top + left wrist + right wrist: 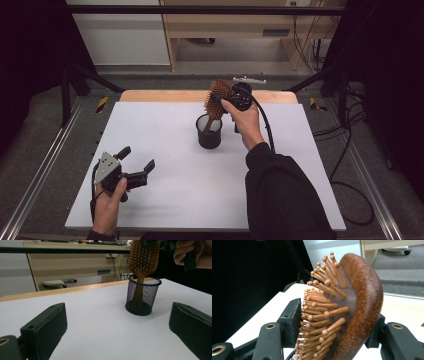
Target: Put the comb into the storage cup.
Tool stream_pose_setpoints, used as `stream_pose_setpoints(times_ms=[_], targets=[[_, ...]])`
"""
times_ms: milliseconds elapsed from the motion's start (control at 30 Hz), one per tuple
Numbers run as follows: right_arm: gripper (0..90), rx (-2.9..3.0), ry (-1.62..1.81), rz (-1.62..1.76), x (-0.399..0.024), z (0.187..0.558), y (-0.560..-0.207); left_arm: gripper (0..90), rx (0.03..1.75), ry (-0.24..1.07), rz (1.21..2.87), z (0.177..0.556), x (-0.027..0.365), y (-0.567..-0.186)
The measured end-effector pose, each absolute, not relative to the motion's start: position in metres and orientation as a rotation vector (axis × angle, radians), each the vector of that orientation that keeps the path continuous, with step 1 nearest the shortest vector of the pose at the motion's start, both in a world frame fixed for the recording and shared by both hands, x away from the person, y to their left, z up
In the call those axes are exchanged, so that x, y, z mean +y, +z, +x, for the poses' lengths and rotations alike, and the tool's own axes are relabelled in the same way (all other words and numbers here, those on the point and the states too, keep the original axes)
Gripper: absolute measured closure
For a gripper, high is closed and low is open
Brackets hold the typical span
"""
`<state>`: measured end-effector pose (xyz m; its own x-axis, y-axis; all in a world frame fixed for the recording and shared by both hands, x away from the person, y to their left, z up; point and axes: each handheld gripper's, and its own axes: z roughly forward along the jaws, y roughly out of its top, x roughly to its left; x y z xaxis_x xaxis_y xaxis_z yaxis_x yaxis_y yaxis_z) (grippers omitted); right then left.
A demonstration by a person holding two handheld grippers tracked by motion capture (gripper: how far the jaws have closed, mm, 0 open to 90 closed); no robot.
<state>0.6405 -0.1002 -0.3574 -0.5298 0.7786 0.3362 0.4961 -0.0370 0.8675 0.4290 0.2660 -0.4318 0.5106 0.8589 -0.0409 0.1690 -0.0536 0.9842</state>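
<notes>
1. Left gripper (pixel 136 165), lower left of the high view: black two-jaw tool with a grey three-cornered plate, held low over the pale grey table (pixel 165 200). Jaws wide apart, nothing between them; well apart from the cup.
2. Black wire-mesh cylindrical cup (pixel 209 131), centre of the high view, upright on the table. It holds the brush's handle.
3. Brown wooden paddle hairbrush with wooden pins (pixel 218 98), just above the cup, handle down inside it, head tilted against the rim.
4. Right gripper (pixel 227 97), centre right, level with the brush head. Jaws bracket the head, one by the pin tips, one behind the wooden back; whether the pads press cannot be told.
5. Handling note, a judgement: the brush appears seated. Release should be wide enough to clear the pins, then withdrawal straight back, so the light cup does not tip.
</notes>
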Motion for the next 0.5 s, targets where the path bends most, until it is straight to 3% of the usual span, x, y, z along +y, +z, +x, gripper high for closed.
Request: stream_pose_setpoints(times_ms=[500], targets=[[38.7, 1.999, 1.588, 1.355, -0.1051, 0.6412, -0.3594, 1.8, 0.917, 0.713, 1.551, 0.4291, 0.2655, -0.4320]])
